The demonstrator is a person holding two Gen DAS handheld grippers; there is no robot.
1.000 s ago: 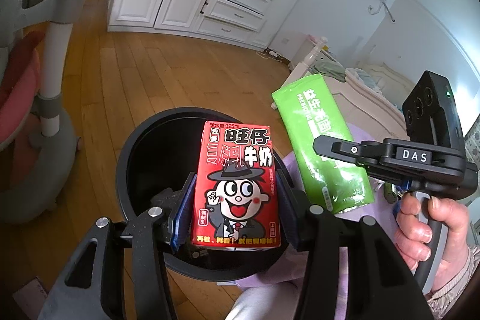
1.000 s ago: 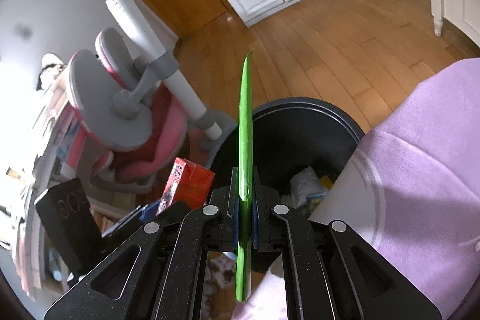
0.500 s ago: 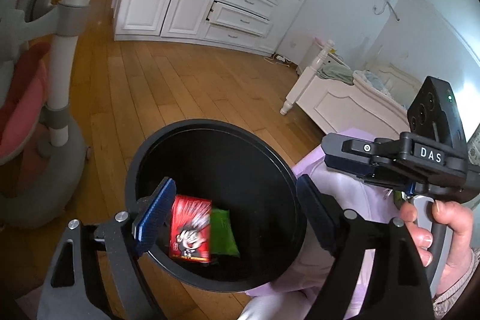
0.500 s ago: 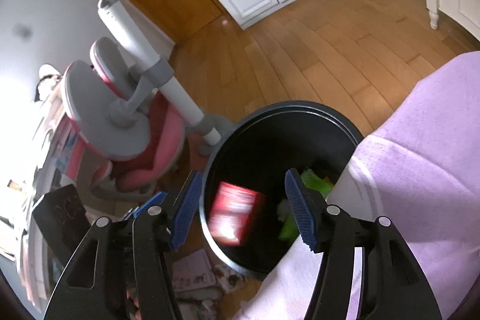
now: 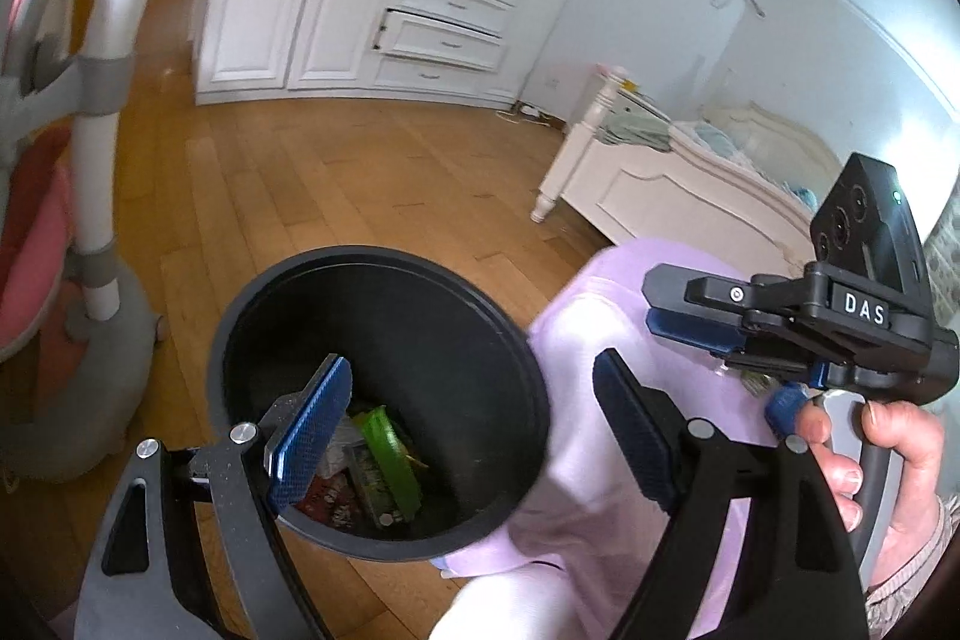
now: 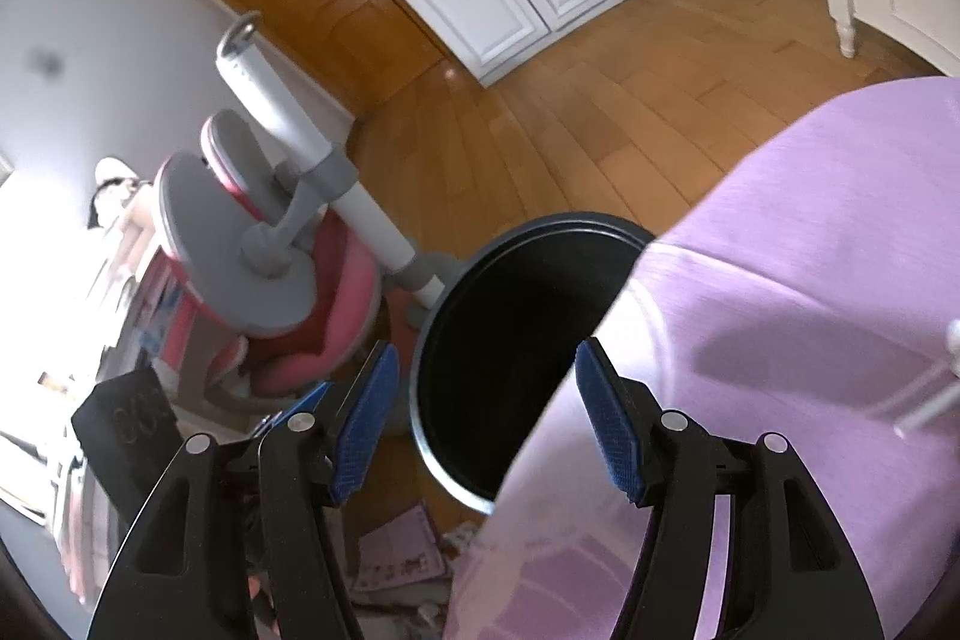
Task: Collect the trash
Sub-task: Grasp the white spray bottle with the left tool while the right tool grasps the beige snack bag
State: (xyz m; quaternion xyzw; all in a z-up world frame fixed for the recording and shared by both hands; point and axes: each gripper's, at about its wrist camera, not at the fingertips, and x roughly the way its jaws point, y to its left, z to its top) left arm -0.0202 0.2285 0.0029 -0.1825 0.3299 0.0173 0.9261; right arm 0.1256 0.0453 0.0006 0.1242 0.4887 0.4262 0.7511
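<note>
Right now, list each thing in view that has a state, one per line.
Left tongs: open, empty, above the bin.
Right tongs: open, empty.
Black bin: upright, no lid, holds trash.
Green packet: lying in the bin.
Red carton: lying in the bin bottom, partly hidden.
Wardrobe drawer: slightly ajar.

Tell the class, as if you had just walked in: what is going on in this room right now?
A person is collecting trash with two handheld grippers. The left gripper and the right gripper both hang open and empty above a round black plastic trash bin on the wooden floor. A green wrapper and a red carton lie at the bin's bottom. A purple cloth lies beside the bin.
</note>
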